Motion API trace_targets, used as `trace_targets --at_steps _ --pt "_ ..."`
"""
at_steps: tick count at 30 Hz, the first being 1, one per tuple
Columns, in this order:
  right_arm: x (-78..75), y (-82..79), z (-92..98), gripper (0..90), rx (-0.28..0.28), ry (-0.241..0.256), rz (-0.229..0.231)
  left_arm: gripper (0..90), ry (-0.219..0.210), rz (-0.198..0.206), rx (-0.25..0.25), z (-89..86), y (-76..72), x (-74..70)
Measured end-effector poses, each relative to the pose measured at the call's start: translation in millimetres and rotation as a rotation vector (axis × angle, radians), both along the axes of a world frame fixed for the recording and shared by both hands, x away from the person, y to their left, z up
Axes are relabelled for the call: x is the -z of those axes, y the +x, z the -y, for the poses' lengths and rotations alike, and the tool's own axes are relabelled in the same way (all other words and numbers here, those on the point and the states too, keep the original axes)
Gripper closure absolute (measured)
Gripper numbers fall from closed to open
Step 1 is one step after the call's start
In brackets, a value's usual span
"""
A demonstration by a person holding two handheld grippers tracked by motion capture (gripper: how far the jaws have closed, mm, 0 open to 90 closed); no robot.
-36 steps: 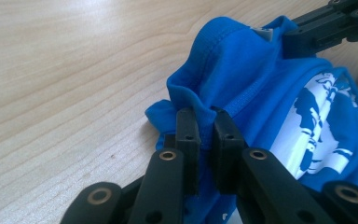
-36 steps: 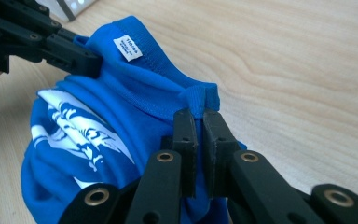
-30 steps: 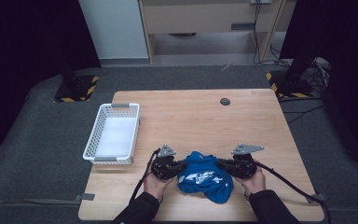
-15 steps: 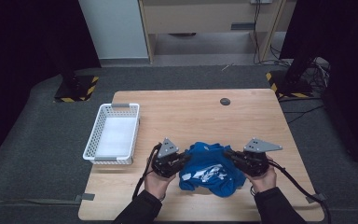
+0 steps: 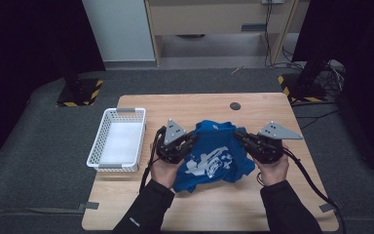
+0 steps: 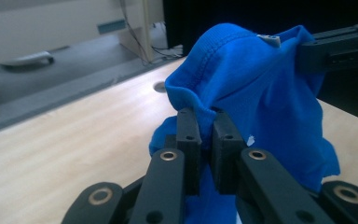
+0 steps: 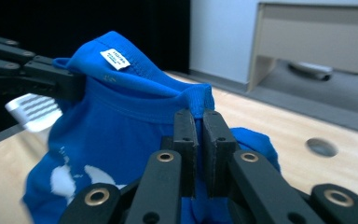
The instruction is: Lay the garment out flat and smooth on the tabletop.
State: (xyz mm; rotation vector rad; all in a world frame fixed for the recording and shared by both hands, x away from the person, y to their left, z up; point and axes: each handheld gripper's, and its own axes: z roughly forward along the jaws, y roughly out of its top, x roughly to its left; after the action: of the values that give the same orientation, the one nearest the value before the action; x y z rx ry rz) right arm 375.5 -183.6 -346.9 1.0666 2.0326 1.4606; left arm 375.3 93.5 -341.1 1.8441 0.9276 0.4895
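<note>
Two grippers, one blue shirt (image 5: 214, 153).

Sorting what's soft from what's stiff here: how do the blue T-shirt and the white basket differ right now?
The blue T-shirt is crumpled cloth with a white print, lifted at its collar by the left tongs and the right tongs; the white basket is a rigid mesh box, untouched. The T-shirt hangs at mid-table; the basket sits at the left edge. Both are over the wooden table.

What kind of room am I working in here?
Probably a lab or recording workspace, not a home: a bare wooden table on grey carpet, dark curtains around, cables on the floor, yellow-and-black striped stand bases.
</note>
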Motion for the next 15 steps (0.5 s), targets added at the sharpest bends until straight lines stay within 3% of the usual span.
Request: trace_targets --at_steps 4,10,15 --pt "-0.1 11.6 -7.3 85.2 0.051 -0.011 0.009 83.8 0.032 0.008 -0.038 4.1 16.6 -1.4" --pt "3.1 26.9 -13.4 85.1 0.111 -0.024 0.003 83.4 0.039 0.019 -0.067 8.0 35.2 2.0" --pt "5.6 51.1 -23.7 83.8 0.186 -0.056 0.015 80.1 0.069 0.071 -0.094 11.3 57.0 9.8"
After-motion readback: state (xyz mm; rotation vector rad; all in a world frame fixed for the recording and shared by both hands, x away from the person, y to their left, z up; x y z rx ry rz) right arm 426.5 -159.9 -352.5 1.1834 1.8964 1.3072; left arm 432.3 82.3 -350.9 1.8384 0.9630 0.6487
